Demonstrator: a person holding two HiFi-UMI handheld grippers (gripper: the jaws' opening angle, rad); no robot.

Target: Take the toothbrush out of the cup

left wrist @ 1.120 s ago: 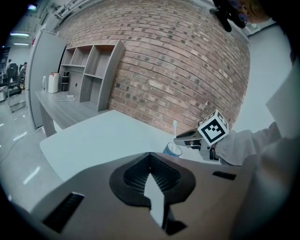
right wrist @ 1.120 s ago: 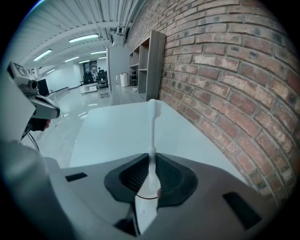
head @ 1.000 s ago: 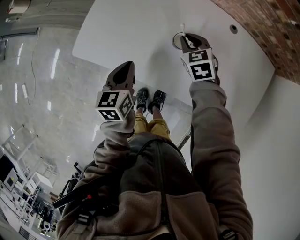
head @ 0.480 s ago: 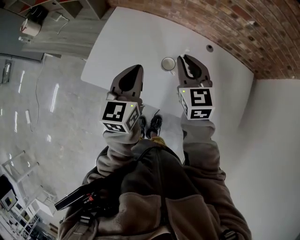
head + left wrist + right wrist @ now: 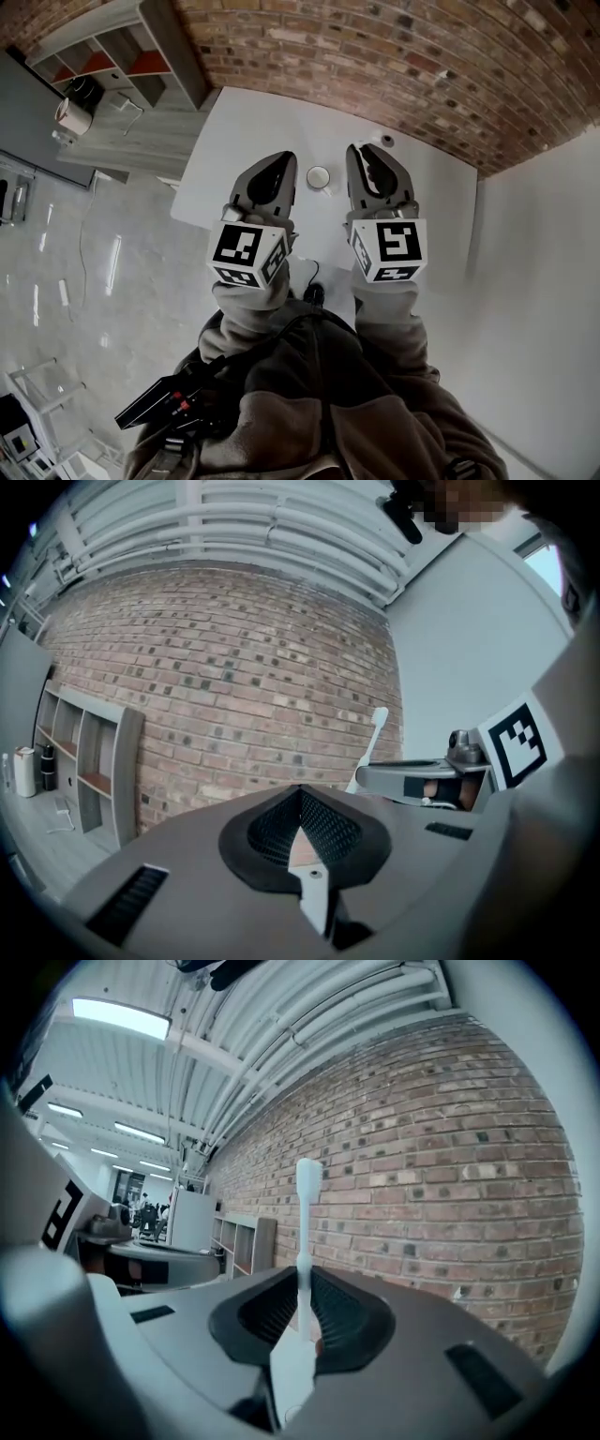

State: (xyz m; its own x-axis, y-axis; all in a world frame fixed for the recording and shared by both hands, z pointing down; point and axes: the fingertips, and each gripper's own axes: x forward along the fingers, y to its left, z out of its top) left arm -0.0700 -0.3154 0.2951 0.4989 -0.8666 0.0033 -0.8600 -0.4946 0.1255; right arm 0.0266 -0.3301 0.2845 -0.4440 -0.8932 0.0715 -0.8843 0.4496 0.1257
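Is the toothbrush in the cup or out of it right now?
Out. The right gripper is shut on the toothbrush, held up in the air; the cup sits apart on the table.

Head view: camera above the person, facing steeply down on the left gripper [image 5: 274, 169], right gripper [image 5: 370, 157], white table [image 5: 234, 141] and brick wall [image 5: 394, 56]. Gripper views: each sits close behind its own jaws, facing roughly level at that same wall; the left one also shows the right gripper

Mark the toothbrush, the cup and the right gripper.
toothbrush [image 5: 308, 1180], right gripper view, on its head.
cup [image 5: 319, 169], head view, on its rim.
right gripper [image 5: 368, 155], head view, between its fingertips.
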